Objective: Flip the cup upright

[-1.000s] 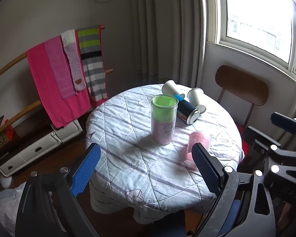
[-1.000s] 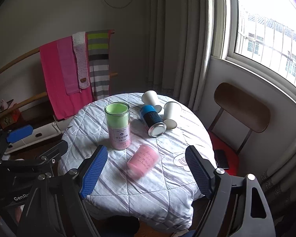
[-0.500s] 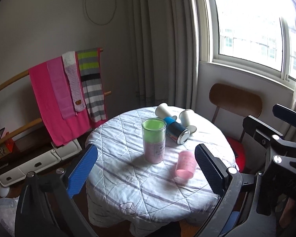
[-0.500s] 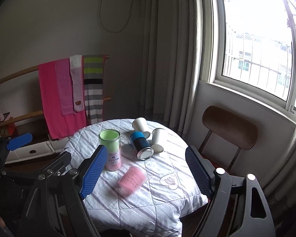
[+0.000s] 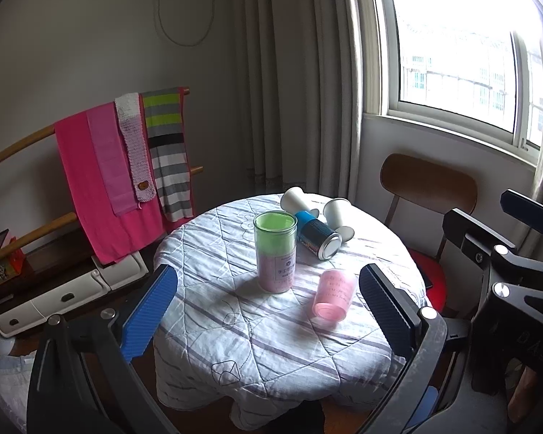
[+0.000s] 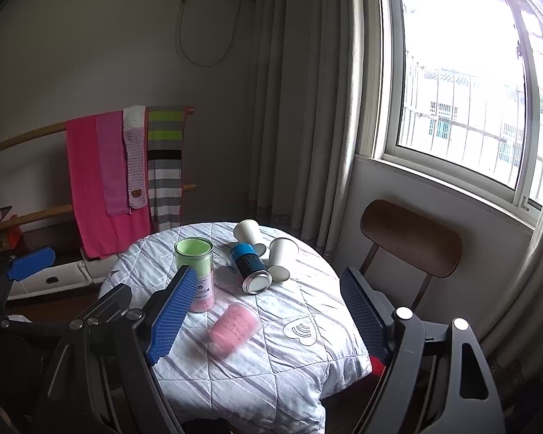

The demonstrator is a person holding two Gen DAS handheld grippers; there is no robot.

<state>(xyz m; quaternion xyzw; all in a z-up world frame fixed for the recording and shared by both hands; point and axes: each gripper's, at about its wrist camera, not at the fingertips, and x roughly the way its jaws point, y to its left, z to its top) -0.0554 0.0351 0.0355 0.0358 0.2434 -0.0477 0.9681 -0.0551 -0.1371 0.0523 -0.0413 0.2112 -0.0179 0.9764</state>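
A pink translucent cup [image 5: 332, 296] lies on its side on the round table [image 5: 271, 340] covered with a striped quilted cloth; it also shows in the right wrist view [image 6: 234, 326]. Two white paper cups [image 5: 338, 212] [image 5: 294, 199] and a blue can [image 5: 316, 237] lie on their sides at the far part of the table. My left gripper [image 5: 268, 311] is open and empty, held back from the table's near edge. My right gripper [image 6: 268, 314] is open and empty, also well short of the pink cup.
A tall clear jar [image 5: 275, 251] with green and pink contents stands upright mid-table, left of the pink cup. A wooden chair [image 5: 427, 188] with a red seat stands at the right by the window. A rack with pink towels [image 5: 101, 181] stands at the left.
Both grippers have pulled up and back from the table, so the table and cups look smaller and farther. The jaws stay open. The objects on the table have not moved.
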